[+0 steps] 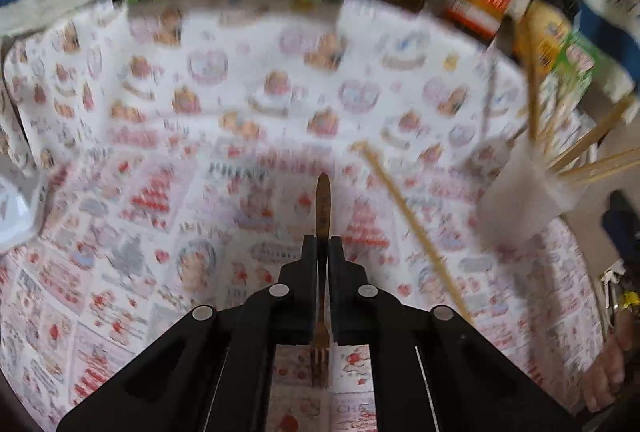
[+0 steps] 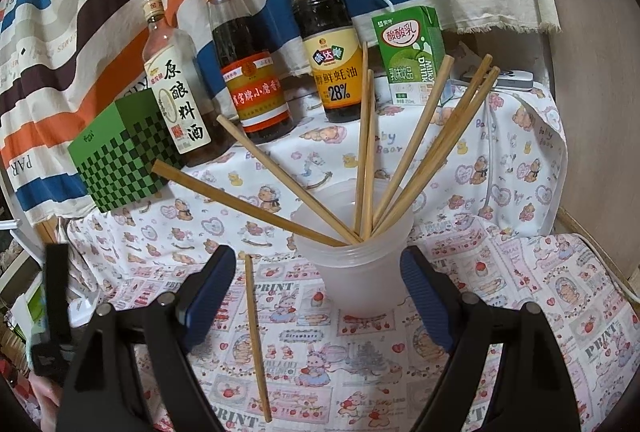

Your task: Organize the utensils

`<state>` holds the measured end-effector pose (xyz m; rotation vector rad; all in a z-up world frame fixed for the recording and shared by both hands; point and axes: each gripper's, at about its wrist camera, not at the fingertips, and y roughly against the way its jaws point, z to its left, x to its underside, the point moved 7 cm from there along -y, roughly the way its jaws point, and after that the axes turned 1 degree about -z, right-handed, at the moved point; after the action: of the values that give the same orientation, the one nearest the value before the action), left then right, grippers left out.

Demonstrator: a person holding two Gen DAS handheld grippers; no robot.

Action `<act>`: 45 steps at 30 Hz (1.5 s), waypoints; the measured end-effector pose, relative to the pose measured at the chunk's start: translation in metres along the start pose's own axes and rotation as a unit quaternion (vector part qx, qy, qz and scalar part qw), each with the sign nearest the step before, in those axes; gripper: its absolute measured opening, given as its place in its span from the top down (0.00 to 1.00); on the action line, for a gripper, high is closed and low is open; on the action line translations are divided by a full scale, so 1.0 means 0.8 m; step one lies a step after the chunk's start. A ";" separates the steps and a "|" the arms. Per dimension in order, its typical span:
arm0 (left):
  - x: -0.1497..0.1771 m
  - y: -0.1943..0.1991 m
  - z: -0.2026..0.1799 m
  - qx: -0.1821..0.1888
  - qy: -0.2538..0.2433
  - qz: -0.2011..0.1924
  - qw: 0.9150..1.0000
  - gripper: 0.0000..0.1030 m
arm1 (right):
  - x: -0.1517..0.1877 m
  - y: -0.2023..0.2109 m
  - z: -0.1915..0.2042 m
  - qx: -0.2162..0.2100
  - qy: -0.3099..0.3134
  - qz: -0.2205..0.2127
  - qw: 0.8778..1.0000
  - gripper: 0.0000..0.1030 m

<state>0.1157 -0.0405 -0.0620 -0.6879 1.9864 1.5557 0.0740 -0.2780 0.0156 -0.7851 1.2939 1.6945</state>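
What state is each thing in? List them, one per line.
Left hand-held gripper: shut on a fork.
Right hand-held gripper: open, empty.
Cup: upright, holding chopsticks.
Loose chopstick: flat on the tablecloth.
Bottles: upright, capped.

Brown fork (image 1: 322,208) clamped, one loose chopstick (image 2: 257,354) flat on cloth, translucent cup (image 2: 354,264) upright — seven chopsticks (image 2: 416,144) fanned inside

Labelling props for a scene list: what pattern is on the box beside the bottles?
A green-and-black checkerboard on the box, clearest in the right wrist view.
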 end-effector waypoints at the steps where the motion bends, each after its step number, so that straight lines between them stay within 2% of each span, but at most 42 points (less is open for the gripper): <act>1: -0.005 0.011 -0.001 0.005 -0.002 -0.017 1.000 0.96 | 0.000 0.002 0.002 -0.002 0.003 -0.002 1.000 0.19; 2: -0.009 0.022 -0.004 0.009 -0.004 -0.034 0.999 1.00 | 0.000 0.003 0.006 -0.005 0.007 -0.003 1.000 0.19; 5: -0.022 0.056 -0.009 0.009 -0.020 -0.088 0.996 1.00 | 0.001 0.007 0.015 -0.014 0.020 -0.006 1.000 0.19; 8: -0.030 0.076 -0.015 0.004 -0.038 -0.119 0.992 1.00 | 0.004 0.007 0.023 -0.019 0.032 -0.003 0.999 0.19; 12: -0.031 0.067 -0.008 -0.001 -0.029 -0.096 0.995 1.00 | 0.007 0.003 0.024 -0.020 0.034 0.002 0.999 0.19; 17: -0.017 0.029 0.000 0.030 -0.011 -0.040 0.999 0.98 | 0.007 -0.001 0.020 -0.024 0.019 0.013 0.999 0.19; 20: -0.009 0.004 0.000 0.038 -0.005 -0.011 0.999 0.85 | 0.008 -0.002 0.019 -0.024 0.019 0.015 0.999 0.19; 23: -0.001 -0.018 -0.001 0.017 -0.021 0.009 1.000 0.73 | 0.009 -0.002 0.021 -0.024 0.023 0.016 0.999 0.19; 25: 0.007 -0.031 -0.007 0.003 -0.044 0.021 0.999 0.69 | 0.009 -0.001 0.022 -0.025 0.025 0.016 0.999 0.19; 29: 0.020 -0.048 -0.016 -0.027 -0.072 0.037 0.996 0.69 | 0.007 0.000 0.022 -0.025 0.024 0.014 0.999 0.19; 36: 0.025 -0.065 -0.011 -0.045 -0.056 0.047 0.996 0.70 | 0.007 0.000 0.022 -0.025 0.027 0.015 0.999 0.19; 39: 0.022 -0.070 -0.009 -0.071 -0.054 0.046 0.995 0.82 | 0.008 0.001 0.024 -0.024 0.034 0.013 0.999 0.20; 40: 0.020 -0.071 -0.007 -0.069 -0.046 0.047 0.995 0.91 | 0.008 0.000 0.025 -0.023 0.036 0.013 0.999 0.20; 41: 0.018 -0.072 -0.005 -0.058 -0.036 0.050 0.996 0.95 | 0.009 0.000 0.027 -0.023 0.040 0.013 0.999 0.20; 45: 0.013 -0.070 0.005 -0.043 -0.017 0.059 0.997 0.97 | 0.014 0.001 0.037 -0.037 0.057 0.020 0.997 0.20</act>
<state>0.1463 -0.0489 -0.1099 -0.5837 1.9752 1.7196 0.0690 -0.2469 0.0145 -0.9171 1.3388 1.7585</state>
